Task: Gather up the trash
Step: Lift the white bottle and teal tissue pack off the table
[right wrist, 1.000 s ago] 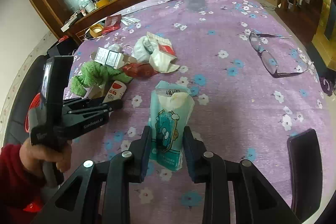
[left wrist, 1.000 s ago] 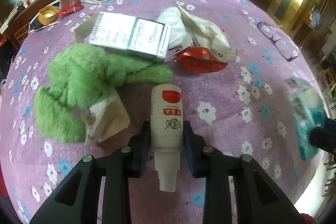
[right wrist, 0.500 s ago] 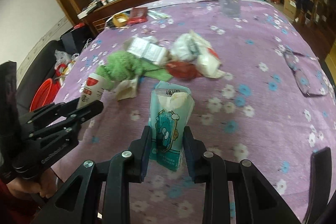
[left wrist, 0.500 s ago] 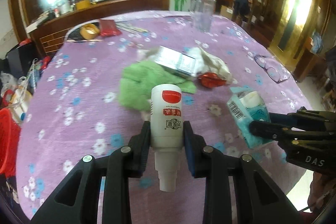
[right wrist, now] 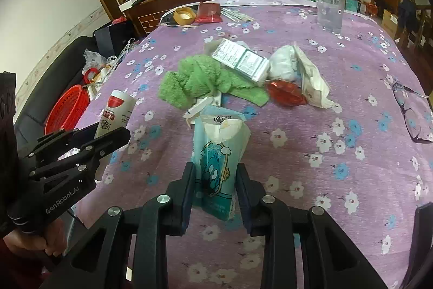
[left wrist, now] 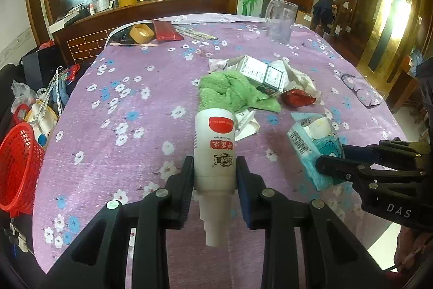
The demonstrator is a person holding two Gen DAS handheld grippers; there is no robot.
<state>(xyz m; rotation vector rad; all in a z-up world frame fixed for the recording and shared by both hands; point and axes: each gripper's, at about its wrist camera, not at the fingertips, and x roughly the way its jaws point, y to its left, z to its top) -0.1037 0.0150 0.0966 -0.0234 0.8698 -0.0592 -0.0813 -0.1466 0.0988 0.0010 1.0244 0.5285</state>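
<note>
My left gripper is shut on a white bottle with a red label, held above the purple flowered tablecloth. My right gripper is shut on a teal tissue pack with a cartoon print. Each gripper shows in the other's view: the right one with the tissue pack at the right, the left one with the bottle at the left. On the table lie a green cloth, a printed carton, a red wrapper and white crumpled bags. A red basket stands beside the table's left edge.
Glasses lie at the right of the table. A clear pitcher, a tape roll and a red packet are at the far end. Bags and clutter sit by the basket. A dark phone lies at the near right.
Both grippers have pulled back from the trash pile and swung left with their loads. The red basket and floor clutter have come into the left wrist view.
</note>
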